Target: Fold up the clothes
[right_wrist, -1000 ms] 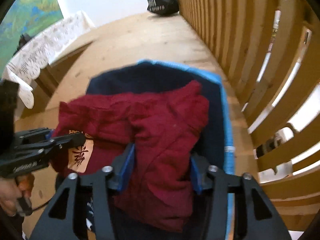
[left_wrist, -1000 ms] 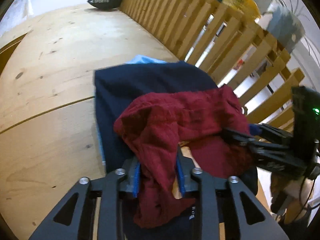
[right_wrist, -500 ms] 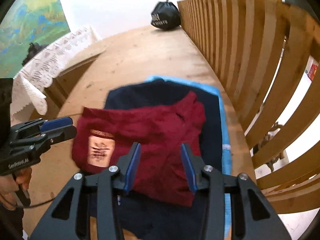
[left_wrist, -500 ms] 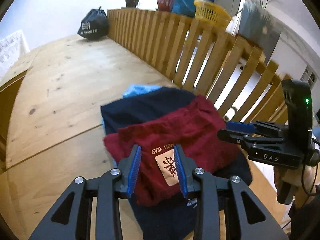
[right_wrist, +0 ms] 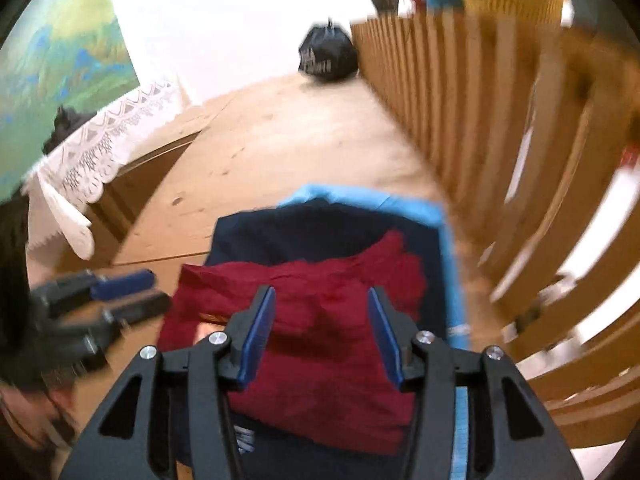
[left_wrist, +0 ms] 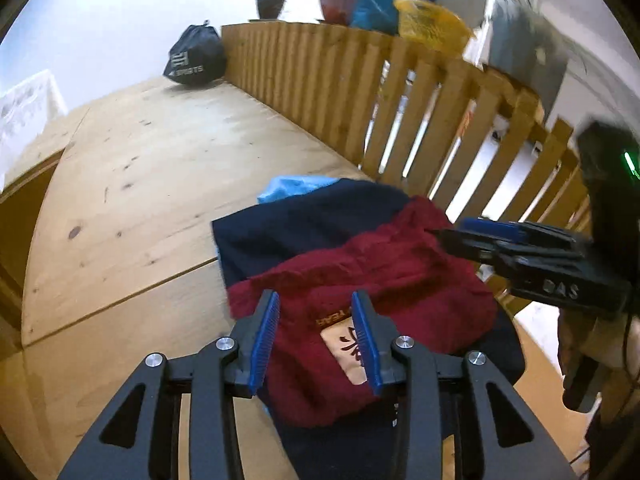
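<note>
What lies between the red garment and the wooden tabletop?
A navy garment under the red garment, then a light blue one beneath; clearest in the right wrist view.

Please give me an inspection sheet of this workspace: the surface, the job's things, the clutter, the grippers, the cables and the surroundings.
Surface: wooden tabletop, bare, with a seam across it.
Job's things: dark red garment lies on top of a navy garment; a light blue garment lies under both. The red one shows a pale printed patch.
Clutter: black sports bag at the far end.
Grippers: left gripper and right gripper hover above the red garment, jaws opening, nothing pinched.
Cables: a thin dark cable hangs by the hand on the right gripper.
Surroundings: wooden slat railing beside the table, with pots and a yellow basket; white lace cloth; a painting.
</note>
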`<state>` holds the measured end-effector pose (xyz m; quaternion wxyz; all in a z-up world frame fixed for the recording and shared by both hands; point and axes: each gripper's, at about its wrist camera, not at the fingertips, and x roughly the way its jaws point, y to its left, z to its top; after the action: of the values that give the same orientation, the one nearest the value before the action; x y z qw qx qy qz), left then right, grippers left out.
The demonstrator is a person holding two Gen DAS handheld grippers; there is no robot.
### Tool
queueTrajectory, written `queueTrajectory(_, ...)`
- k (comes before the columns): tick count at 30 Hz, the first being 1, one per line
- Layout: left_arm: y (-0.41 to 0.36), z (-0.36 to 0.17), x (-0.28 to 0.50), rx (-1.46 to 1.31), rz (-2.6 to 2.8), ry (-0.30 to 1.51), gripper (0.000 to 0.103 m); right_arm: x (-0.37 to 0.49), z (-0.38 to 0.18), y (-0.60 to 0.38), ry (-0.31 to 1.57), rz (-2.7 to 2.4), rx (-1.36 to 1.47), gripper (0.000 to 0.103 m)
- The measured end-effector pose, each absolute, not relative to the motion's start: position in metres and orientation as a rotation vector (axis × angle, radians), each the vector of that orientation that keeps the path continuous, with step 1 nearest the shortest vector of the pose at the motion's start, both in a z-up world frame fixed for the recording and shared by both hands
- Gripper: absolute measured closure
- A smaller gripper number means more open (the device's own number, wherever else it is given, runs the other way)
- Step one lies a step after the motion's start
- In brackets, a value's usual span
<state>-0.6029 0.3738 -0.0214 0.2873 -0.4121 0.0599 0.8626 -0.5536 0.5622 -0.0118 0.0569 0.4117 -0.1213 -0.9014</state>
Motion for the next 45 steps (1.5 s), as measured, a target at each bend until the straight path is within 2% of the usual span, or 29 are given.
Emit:
queueTrajectory(5, 0.389, -0.053, -0.625, -1.177, 2.348, 0.234, 0.067, -0.583, -0.040, 0.566, -0.379, -2.819, 1.335, 0.056)
queueTrajectory(9, 0.377, -0.056, -0.635, -1.223, 2.380, 0.095, 0.060, -0.590, -0.047, 0.574, -0.330, -2.888, 1.364, 0.056)
queueTrajectory(13, 0.371, -0.035, -0.610, -1.153, 2.415, 0.147, 0.061, -0.558, -0.030, 0.556, -0.173, -2.940, 1.285, 0.055)
queueTrajectory(16, 0.367, -0.036, -0.595, -1.142, 2.361, 0.121, 0.060, -0.532, -0.024, 0.542, -0.072, -2.935, 1.277, 0.045)
queueTrajectory(19, 0.376, -0.055, -0.590, -1.158, 2.353, 0.199, 0.060, -0.524, -0.043, 0.531, 0.029, -2.918, 1.347, 0.045)
queueTrajectory(22, 0.384, -0.075, -0.595, -1.201, 2.360, 0.243, 0.055, -0.536, -0.069, 0.527, 0.115, -2.908, 1.448, 0.044)
queueTrajectory(28, 0.371, -0.060, -0.588, -1.170, 2.384, 0.170, 0.055, -0.499, -0.038, 0.526, -0.050, -2.999, 1.275, 0.044)
queueTrajectory(30, 0.363, -0.050, -0.576, -1.130, 2.401, 0.150, 0.049, -0.479, -0.027, 0.523, -0.064, -3.043, 1.211, 0.040)
queueTrajectory(31, 0.358, -0.047, -0.570, -1.111, 2.409, 0.138, 0.041, -0.469, -0.023, 0.521, -0.053, -3.068, 1.185, 0.039)
queueTrajectory(35, 0.341, -0.040, -0.540, -1.080, 2.421, 0.097, 0.027, -0.435, -0.008, 0.511, -0.017, -3.156, 1.092, 0.039)
queueTrajectory(39, 0.332, -0.041, -0.518, -1.105, 2.400, 0.089, 0.027, -0.411, -0.003, 0.500, 0.005, -3.172, 1.042, 0.039)
queueTrajectory(45, 0.326, -0.034, -0.473, -1.072, 2.435, 0.230, 0.024, -0.383, -0.001, 0.486, 0.006, -3.146, 1.032, 0.039)
